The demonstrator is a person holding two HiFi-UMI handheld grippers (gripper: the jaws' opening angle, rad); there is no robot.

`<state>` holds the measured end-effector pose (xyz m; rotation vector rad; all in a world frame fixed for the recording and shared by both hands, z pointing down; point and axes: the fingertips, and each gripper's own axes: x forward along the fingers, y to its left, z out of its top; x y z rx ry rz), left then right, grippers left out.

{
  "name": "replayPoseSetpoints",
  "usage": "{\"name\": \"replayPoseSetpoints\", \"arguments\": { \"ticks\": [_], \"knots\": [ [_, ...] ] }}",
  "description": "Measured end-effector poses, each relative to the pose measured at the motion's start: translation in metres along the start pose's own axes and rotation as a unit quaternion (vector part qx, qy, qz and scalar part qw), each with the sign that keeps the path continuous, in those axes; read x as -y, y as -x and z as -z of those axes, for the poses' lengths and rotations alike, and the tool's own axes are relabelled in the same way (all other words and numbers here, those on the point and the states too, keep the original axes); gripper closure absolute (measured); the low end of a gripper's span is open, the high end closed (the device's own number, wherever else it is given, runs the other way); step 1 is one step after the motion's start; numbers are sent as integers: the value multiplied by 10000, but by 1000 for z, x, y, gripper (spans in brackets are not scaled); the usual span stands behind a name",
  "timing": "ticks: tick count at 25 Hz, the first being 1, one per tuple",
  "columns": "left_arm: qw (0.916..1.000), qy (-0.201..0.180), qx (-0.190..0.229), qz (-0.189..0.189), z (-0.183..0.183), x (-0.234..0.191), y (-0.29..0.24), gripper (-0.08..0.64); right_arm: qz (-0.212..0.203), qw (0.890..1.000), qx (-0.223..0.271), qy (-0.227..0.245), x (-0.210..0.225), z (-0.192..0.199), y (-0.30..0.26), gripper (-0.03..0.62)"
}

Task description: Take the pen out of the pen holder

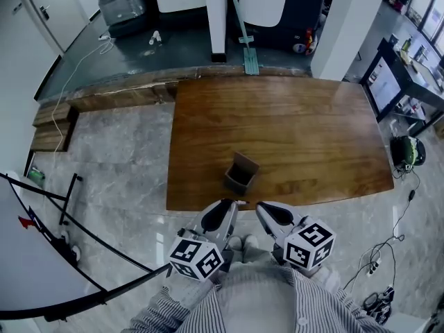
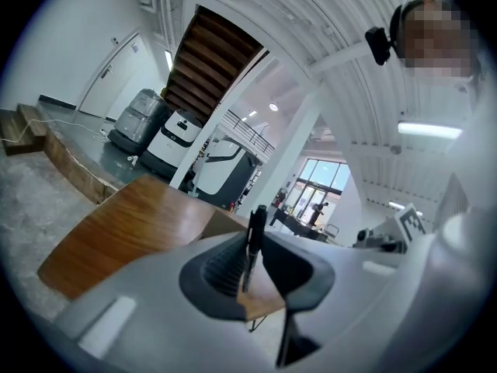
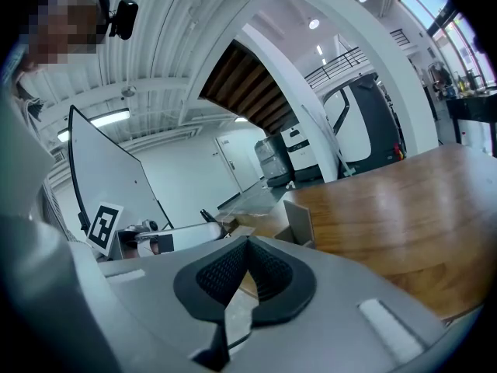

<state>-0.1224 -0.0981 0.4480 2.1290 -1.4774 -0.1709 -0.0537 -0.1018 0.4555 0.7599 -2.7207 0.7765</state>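
The brown pen holder (image 1: 241,172) stands on the wooden table (image 1: 298,130) near its front edge, its flap raised; it also shows in the right gripper view (image 3: 300,222). My left gripper (image 1: 231,204) hovers just before the table edge, shut on a dark pen (image 2: 255,224) that stands nearly upright between its pads (image 2: 225,266). My right gripper (image 1: 263,207) is held beside it, to the right. Its jaws (image 3: 248,242) are shut with nothing between them. Both grippers are short of the holder and apart from it.
A whiteboard on a black stand (image 1: 41,255) is at the left. A mop (image 1: 243,40) leans behind the table, with machines (image 1: 121,2) along the back wall. A dark desk (image 1: 409,82) and floor cables (image 1: 378,262) are at the right.
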Motion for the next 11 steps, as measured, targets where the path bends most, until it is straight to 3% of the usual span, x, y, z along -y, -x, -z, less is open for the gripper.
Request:
{"name": "replayPoseSetpoints", "arguments": {
  "ticks": [11],
  "knots": [
    [9999,-42,122,-9,-6,0,4,497,62,10000,-50,47,0,2,0,592]
  ]
}}
